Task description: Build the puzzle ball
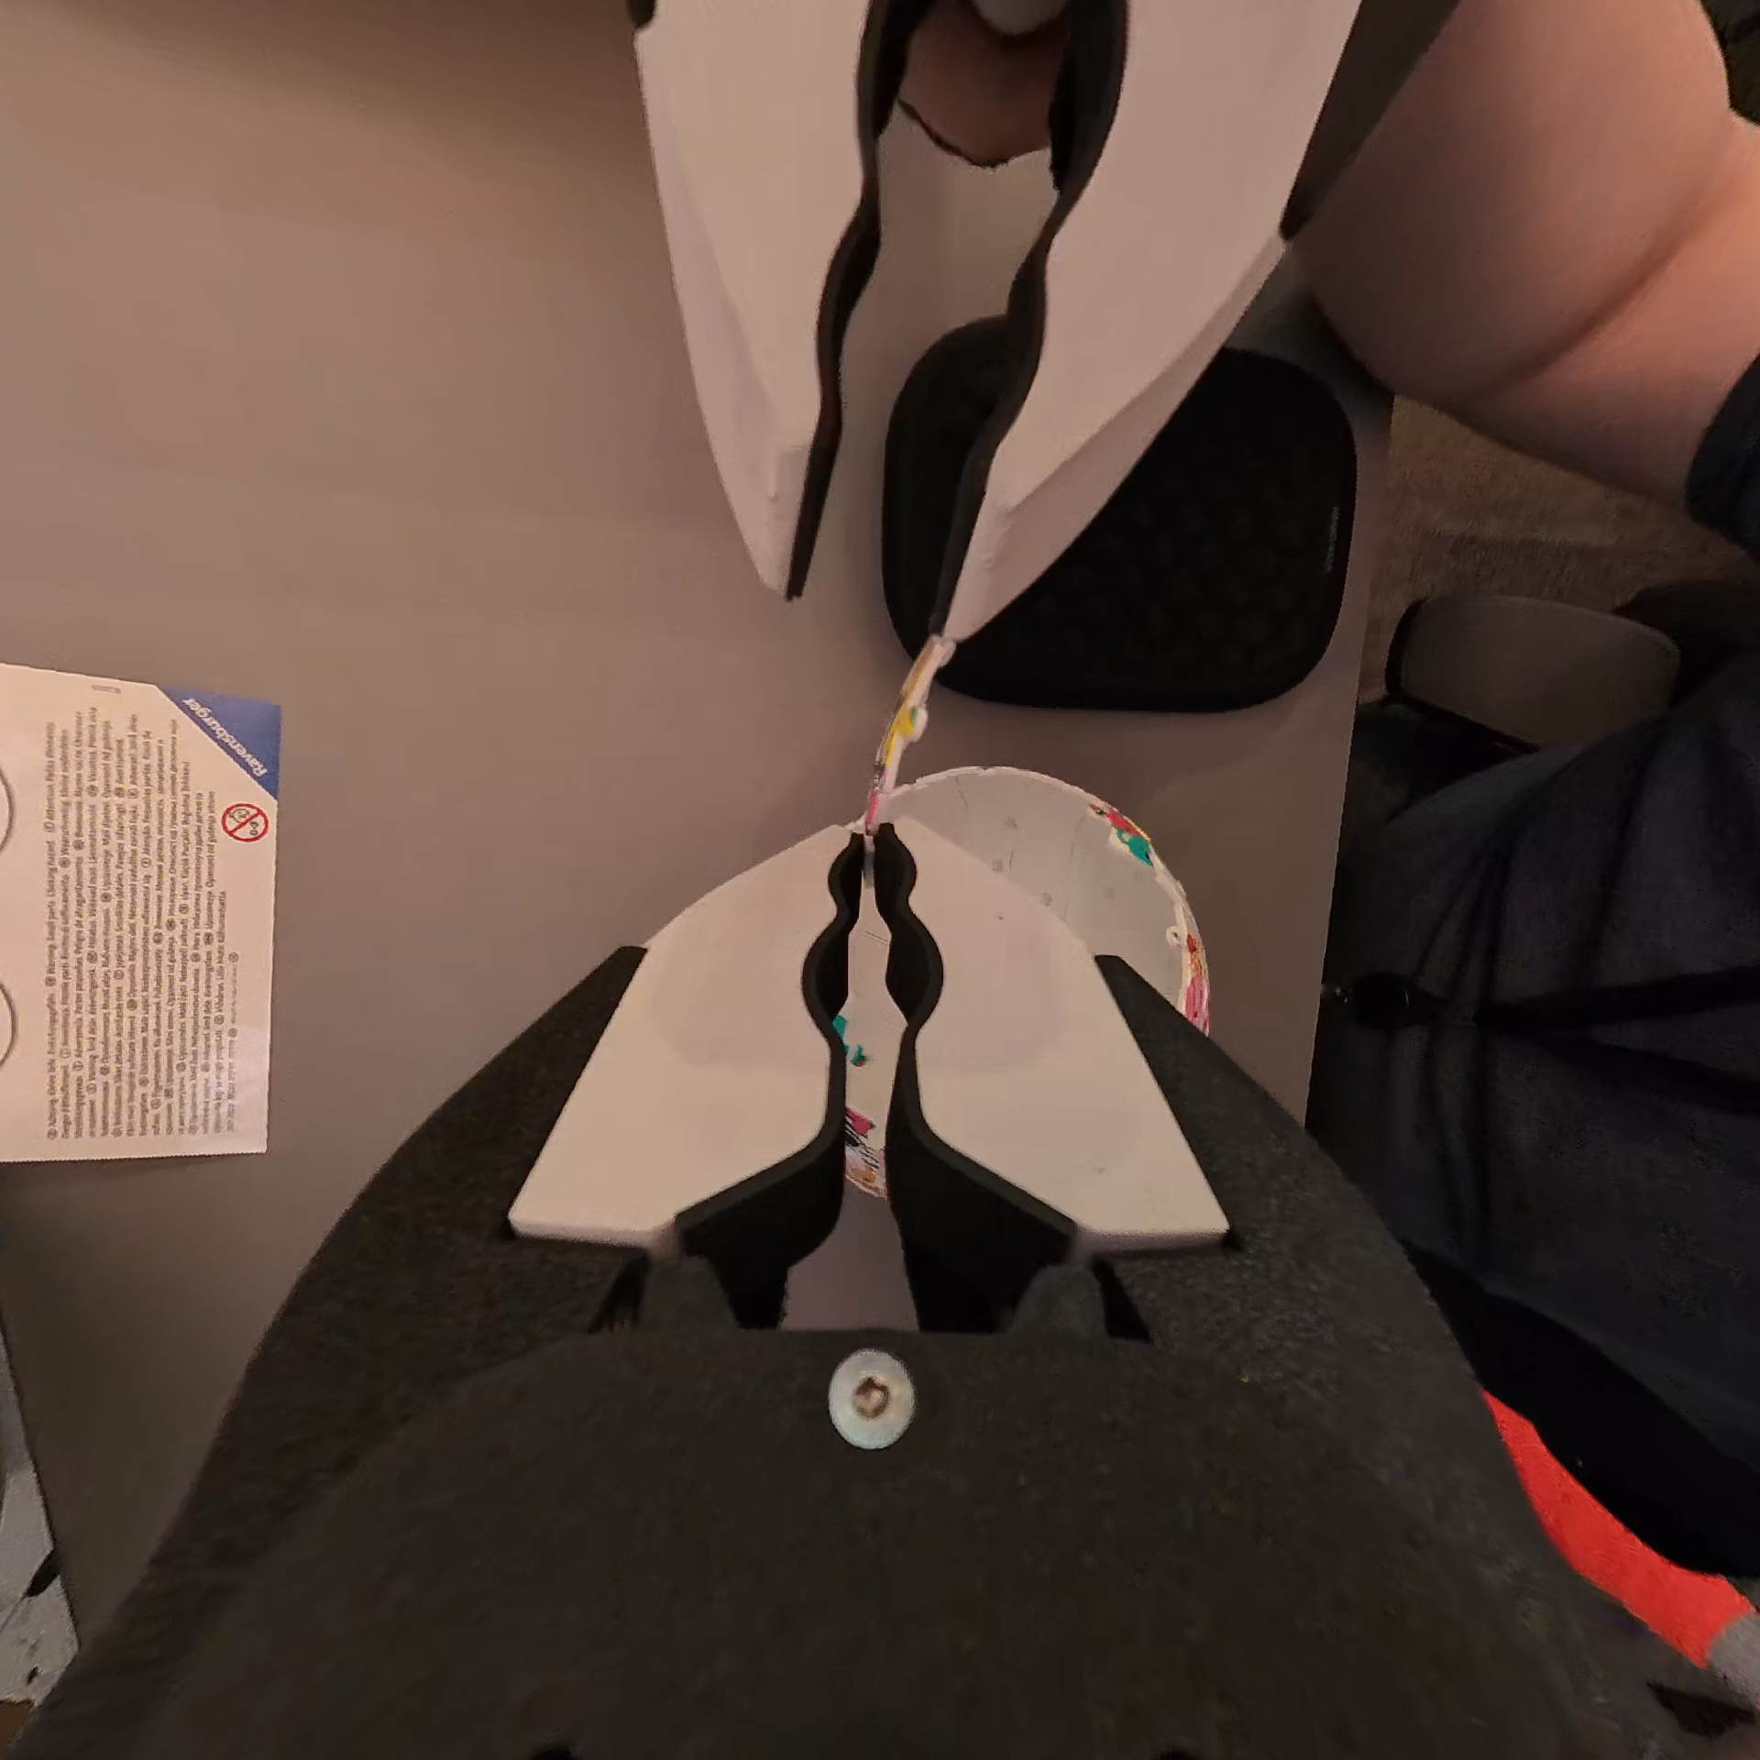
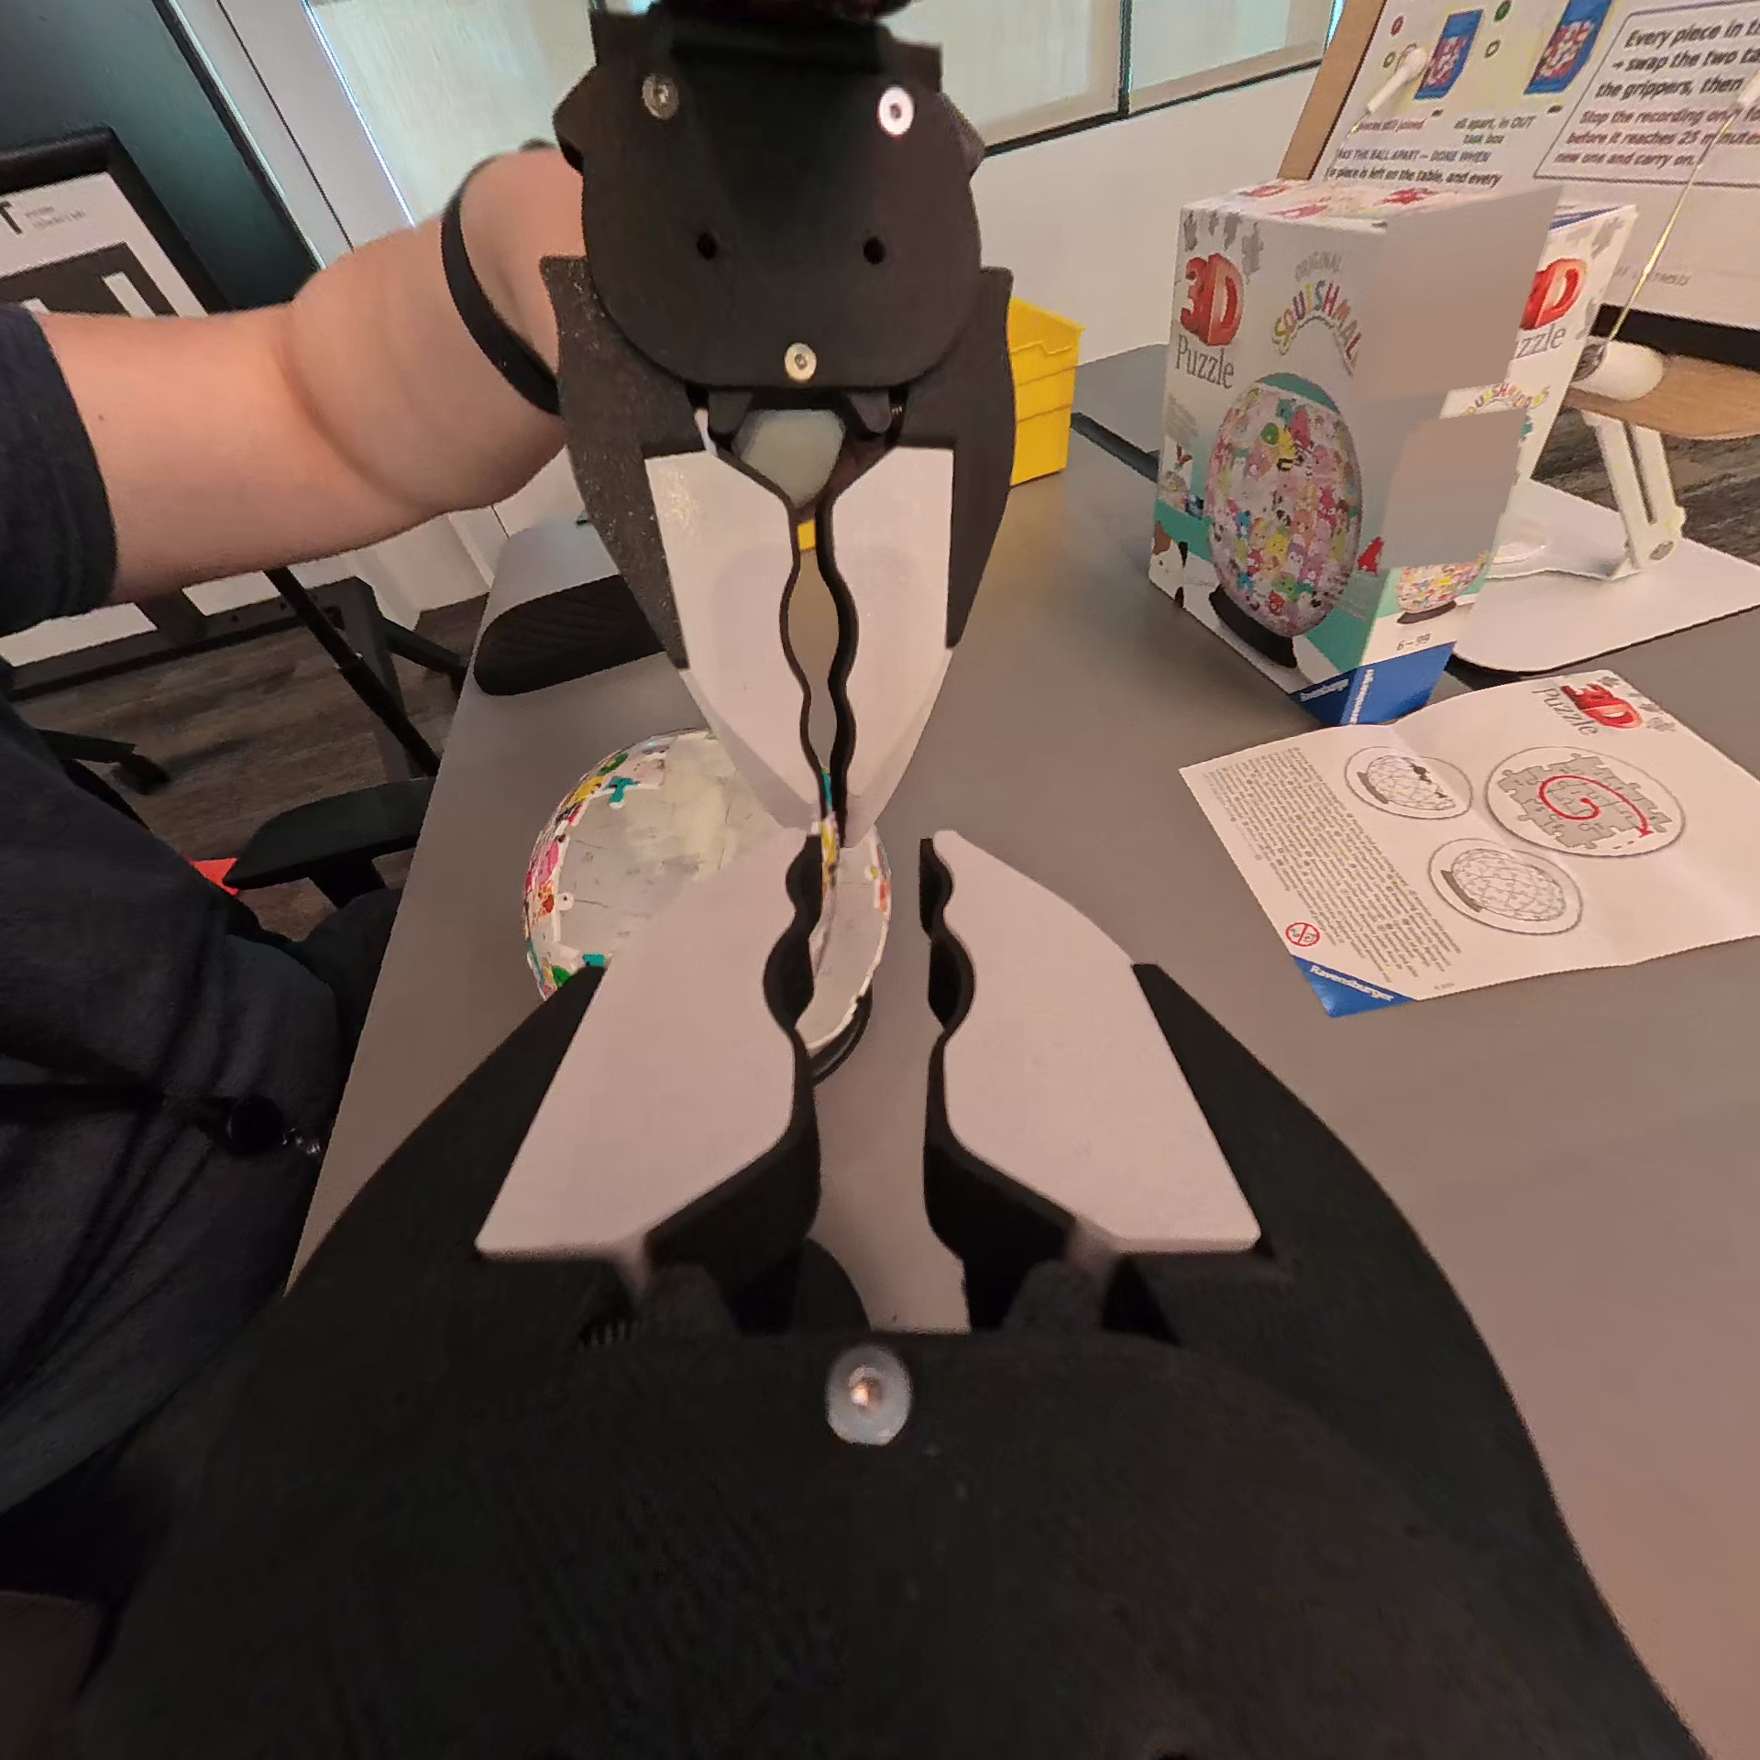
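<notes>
The partly built puzzle ball is an open, colourful half shell with a white inside, standing on the grey table; it also shows in the left wrist view. My left gripper is shut on a thin colourful puzzle piece that stands up at the shell's rim. The same gripper reaches down from above in the right wrist view. My right gripper is open over the ball. One of its fingertips touches the piece's far end.
A puzzle box and an instruction leaflet lie to the right; the leaflet also shows in the left wrist view. Yellow bins stand behind. A black pad is at the table edge. A person sits close by. My right fingertips sit around 5 cm from my left ones.
</notes>
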Motion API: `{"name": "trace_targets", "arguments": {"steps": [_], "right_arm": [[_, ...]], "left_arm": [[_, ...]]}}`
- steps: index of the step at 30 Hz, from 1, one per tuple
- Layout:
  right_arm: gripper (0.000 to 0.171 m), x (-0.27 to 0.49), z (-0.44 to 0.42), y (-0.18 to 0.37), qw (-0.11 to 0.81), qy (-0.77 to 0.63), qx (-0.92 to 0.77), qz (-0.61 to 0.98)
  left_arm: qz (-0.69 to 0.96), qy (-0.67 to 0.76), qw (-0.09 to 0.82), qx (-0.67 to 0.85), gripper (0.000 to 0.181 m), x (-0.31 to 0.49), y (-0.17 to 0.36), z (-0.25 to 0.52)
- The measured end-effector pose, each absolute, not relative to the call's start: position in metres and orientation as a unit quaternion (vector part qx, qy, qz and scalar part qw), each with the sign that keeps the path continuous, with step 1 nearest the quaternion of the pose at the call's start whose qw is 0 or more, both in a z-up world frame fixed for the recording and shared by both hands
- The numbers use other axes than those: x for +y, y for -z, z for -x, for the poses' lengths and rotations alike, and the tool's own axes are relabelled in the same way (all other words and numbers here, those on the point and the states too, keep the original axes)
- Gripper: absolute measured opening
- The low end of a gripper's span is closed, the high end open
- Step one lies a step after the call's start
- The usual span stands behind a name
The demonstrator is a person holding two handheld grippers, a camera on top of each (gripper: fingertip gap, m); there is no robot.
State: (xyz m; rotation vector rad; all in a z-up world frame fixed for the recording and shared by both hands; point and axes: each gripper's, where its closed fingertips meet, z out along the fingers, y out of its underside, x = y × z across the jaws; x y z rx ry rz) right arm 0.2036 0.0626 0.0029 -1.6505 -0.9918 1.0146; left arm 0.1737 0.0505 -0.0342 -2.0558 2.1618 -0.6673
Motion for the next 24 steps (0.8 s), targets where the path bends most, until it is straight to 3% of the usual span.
{"name": "trace_targets", "arguments": {"steps": [24], "right_arm": [[0.023,0.054,-0.185,0.028,0.377,-0.418,-0.42,0.711]], "left_arm": [[0.6,0.067,-0.105,0.79,0.002,0.057,0.053,-0.168]]}}
